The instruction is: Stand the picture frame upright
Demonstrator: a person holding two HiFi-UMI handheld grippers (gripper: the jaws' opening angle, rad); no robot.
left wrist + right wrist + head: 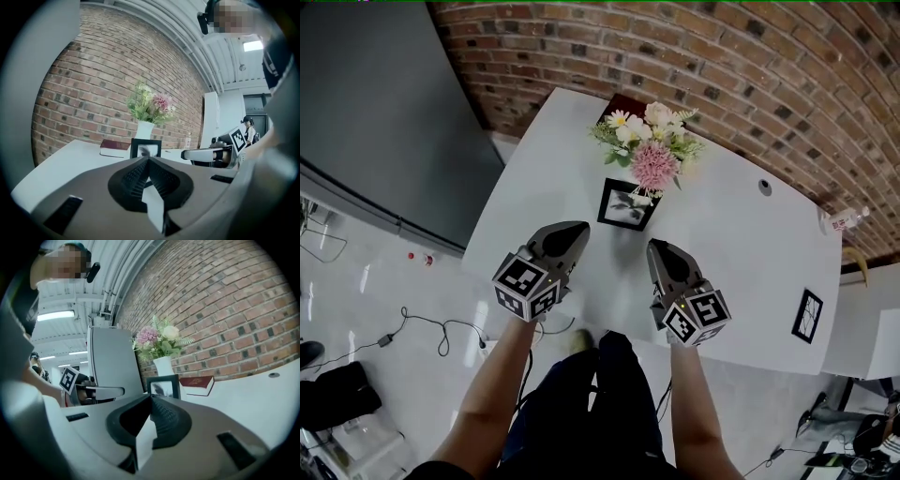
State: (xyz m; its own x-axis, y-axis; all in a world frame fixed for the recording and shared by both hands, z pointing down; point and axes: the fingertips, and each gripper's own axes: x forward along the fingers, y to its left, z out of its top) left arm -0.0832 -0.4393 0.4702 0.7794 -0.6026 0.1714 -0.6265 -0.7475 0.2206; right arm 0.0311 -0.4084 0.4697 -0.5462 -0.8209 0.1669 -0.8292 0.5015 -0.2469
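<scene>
Two tongs, the left tongs (pixel 577 230) and the right tongs (pixel 657 247), are both closed on nothing. On the desk (pixel 741 281) one picture frame (pixel 628 203) stands upright just before one bouquet (pixel 649 145). A second frame (pixel 807 316) is at the right edge, its pose unclear. One book (pixel 623 101) is mostly hidden by blooms.

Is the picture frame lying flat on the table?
No, the picture frame stands upright in front of the white vase.

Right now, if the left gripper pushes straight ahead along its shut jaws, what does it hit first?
Likely the upright picture frame: it stands dead ahead of the left gripper's closed tips, apart from them, white vase behind. Depth is unclear; the white table could come first.
</scene>
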